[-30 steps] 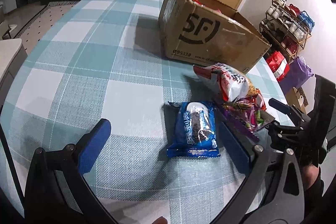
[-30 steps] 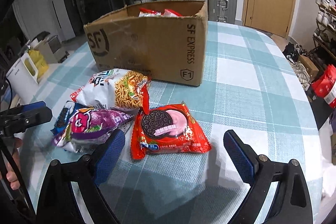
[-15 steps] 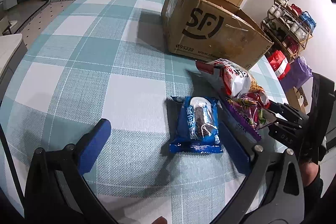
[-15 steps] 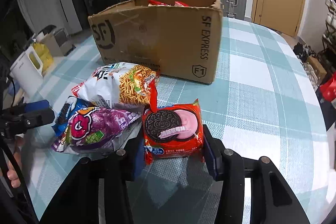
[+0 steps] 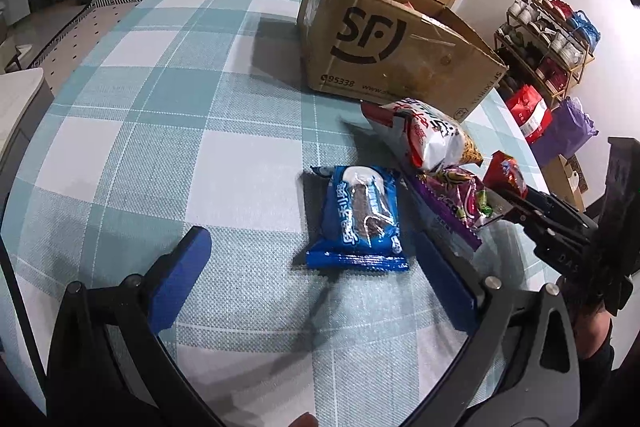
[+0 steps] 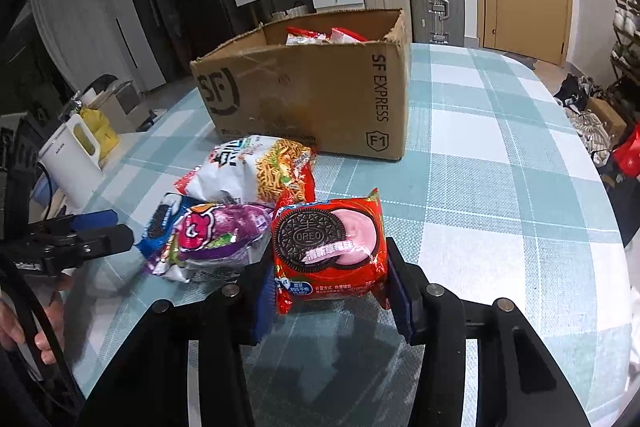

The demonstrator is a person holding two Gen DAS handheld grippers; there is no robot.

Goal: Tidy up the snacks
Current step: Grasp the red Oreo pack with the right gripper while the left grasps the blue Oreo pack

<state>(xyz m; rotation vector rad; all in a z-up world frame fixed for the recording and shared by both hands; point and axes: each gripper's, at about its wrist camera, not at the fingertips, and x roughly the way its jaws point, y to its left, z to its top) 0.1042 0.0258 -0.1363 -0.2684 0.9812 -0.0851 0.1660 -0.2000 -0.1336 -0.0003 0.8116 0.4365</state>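
Right gripper (image 6: 330,301) has just closed, pinching red cookie pack (image 6: 329,251). Left gripper (image 5: 316,269) spread. Box (image 6: 320,99) holds some snacks; 4 packs remain on tabletop (image 6: 500,187).

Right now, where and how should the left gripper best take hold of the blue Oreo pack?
Probably across its two long side edges at mid-length, descending from above. The blue Oreo pack lies flat, lengthwise between the open left gripper fingers; its right edge sits close to the purple snack bag, so keep that finger tight.

Red Oreo pack (image 6: 329,251) tilted beside purple (image 6: 218,237), noodle (image 6: 256,175) and blue packs (image 5: 362,217).
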